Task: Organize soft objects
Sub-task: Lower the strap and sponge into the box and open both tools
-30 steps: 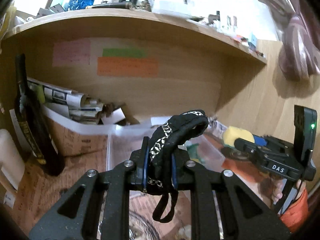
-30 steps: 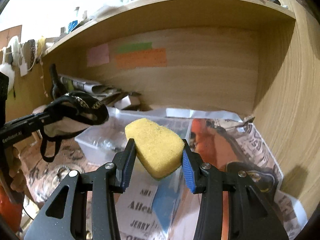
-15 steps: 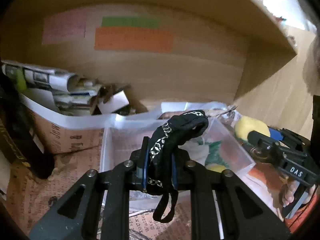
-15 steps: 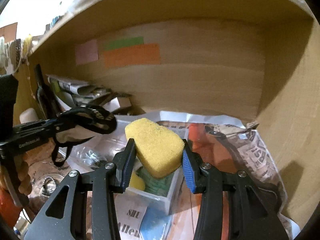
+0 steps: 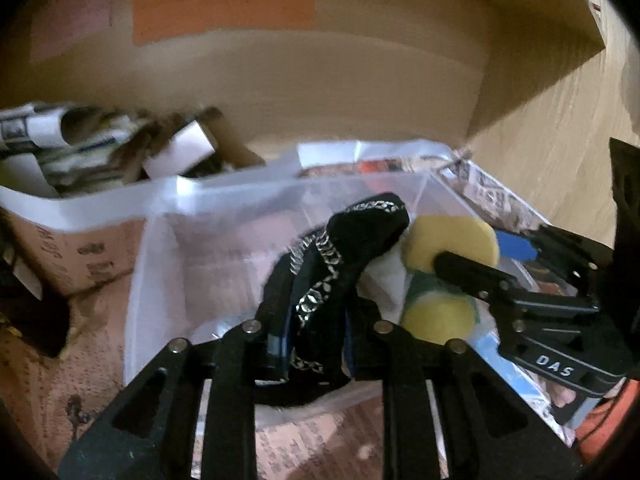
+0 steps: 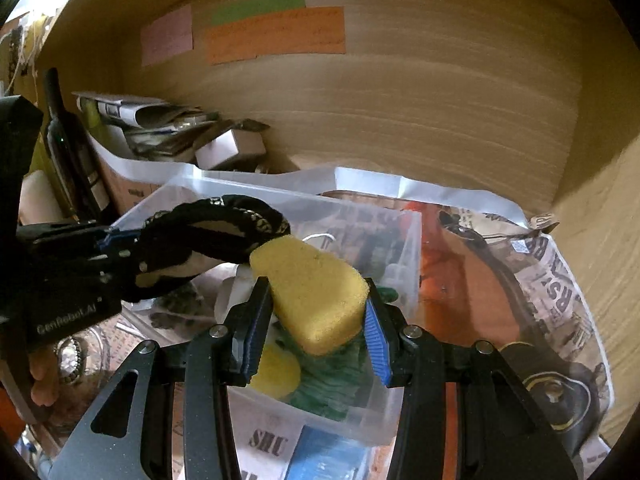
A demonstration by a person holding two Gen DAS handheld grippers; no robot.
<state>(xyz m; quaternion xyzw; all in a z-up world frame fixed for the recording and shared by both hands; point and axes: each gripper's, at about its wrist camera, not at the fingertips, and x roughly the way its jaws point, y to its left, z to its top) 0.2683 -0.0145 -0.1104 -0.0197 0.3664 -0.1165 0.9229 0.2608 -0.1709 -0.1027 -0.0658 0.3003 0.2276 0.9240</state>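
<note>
Landmark: clear plastic bin [image 6: 408, 240] on the newspaper-lined shelf; all places given rel. to it.
Left gripper [image 5: 310, 344]: jaws pinching a black fabric piece w/ silver chain trim [image 5: 340, 256]; held above the bin's near-left part, strap end dangling toward the near wall.
Right gripper [image 6: 316, 320]: jaws squeezing a yellow sponge [image 6: 312, 292]; held over the bin's near-right part, sponge tip just beside or touching the black fabric, can't tell which.
In bin already: another yellow sponge [image 6: 280, 372], green fabric [image 6: 340, 376], something white.
Step (my read): drop both soft items into the bin.
How to do well: lower each till it's under the rim before letting go; part the two items first so fabric doesn't snag the sponge; release one at a time; watch the dangling strap doesn't hang over the near wall.
Hard to see: left view motion-blurred; bin floor mostly covered by grippers; white item unclear; cardboard box [image 5: 80, 256] left of bin, contents only partly legible.
</note>
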